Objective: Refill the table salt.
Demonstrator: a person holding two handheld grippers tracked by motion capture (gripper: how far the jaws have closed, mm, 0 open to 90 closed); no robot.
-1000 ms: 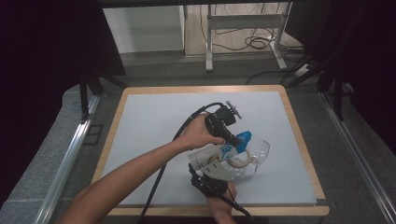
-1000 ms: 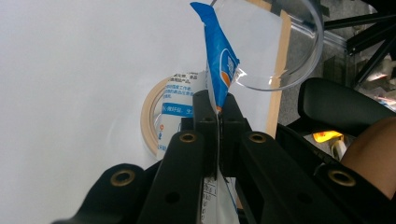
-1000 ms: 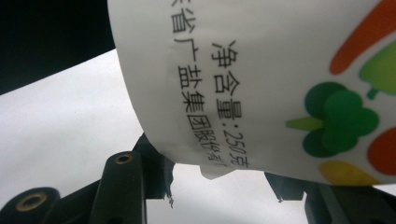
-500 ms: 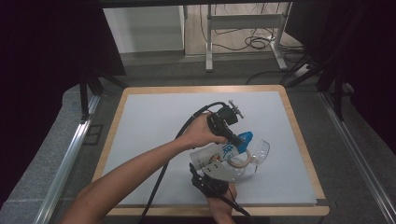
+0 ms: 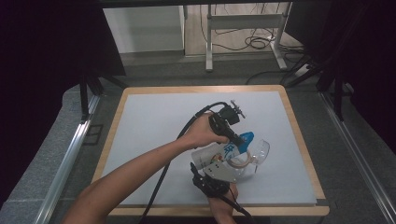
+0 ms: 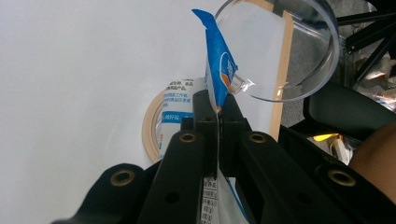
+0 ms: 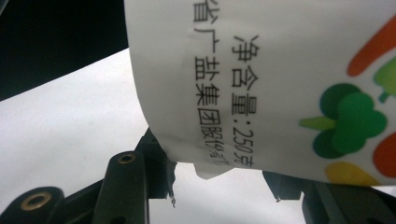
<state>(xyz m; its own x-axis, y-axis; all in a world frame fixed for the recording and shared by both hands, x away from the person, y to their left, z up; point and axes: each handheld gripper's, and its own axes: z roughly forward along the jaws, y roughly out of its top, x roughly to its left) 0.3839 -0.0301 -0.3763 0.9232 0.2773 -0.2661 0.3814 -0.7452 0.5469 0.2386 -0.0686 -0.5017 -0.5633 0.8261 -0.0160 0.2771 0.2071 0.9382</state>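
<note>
The salt bag (image 5: 223, 161) is held tilted over the clear bowl (image 5: 259, 151), its blue top (image 6: 215, 60) pinched shut in the left gripper (image 6: 218, 109) as if for pouring. Its bottom is clamped by the right gripper (image 7: 219, 186). A tape roll (image 6: 152, 125) lies beside the bowl.

pouch (image 5: 223, 157): glossy printed plastic film | bowl (image 6: 285, 51): clear smooth plastic, glinting | tape roll (image 6: 154, 122): matt tan paper | table (image 5: 154, 121): matt white top, wood rim
</note>
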